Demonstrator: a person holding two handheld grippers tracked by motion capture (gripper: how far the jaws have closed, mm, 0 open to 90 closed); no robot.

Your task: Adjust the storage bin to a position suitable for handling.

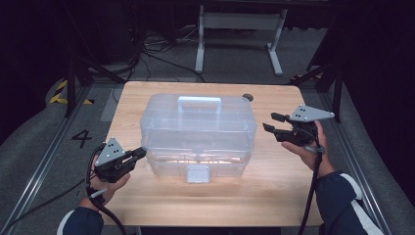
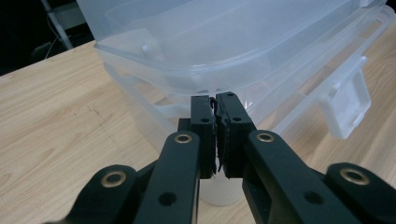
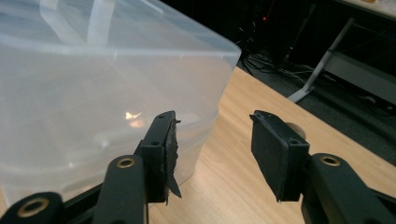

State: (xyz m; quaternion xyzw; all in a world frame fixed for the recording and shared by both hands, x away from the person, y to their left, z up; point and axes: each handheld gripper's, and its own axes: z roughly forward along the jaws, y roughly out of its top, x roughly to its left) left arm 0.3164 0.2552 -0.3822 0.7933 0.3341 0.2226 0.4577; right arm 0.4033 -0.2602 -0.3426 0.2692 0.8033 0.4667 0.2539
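Clear plastic forms the lidded box [image 1: 198,134] at the centre of the high view, standing on the wooden surface [image 1: 274,191] with its handle [image 1: 199,102] on top and its latch [image 1: 197,173] facing the person. At lower left the left claw [image 1: 142,152] is pressed together with nothing between the pads, its tips at the box's lower left corner. At right the right claw [image 1: 273,122] is spread wide, just beside the box's right end and apart from it.

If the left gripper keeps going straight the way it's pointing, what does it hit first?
Most likely the clear plastic box. The left gripper, jaws shut, points at the rim near the box's corner and is already very close; whether it touches is unclear.
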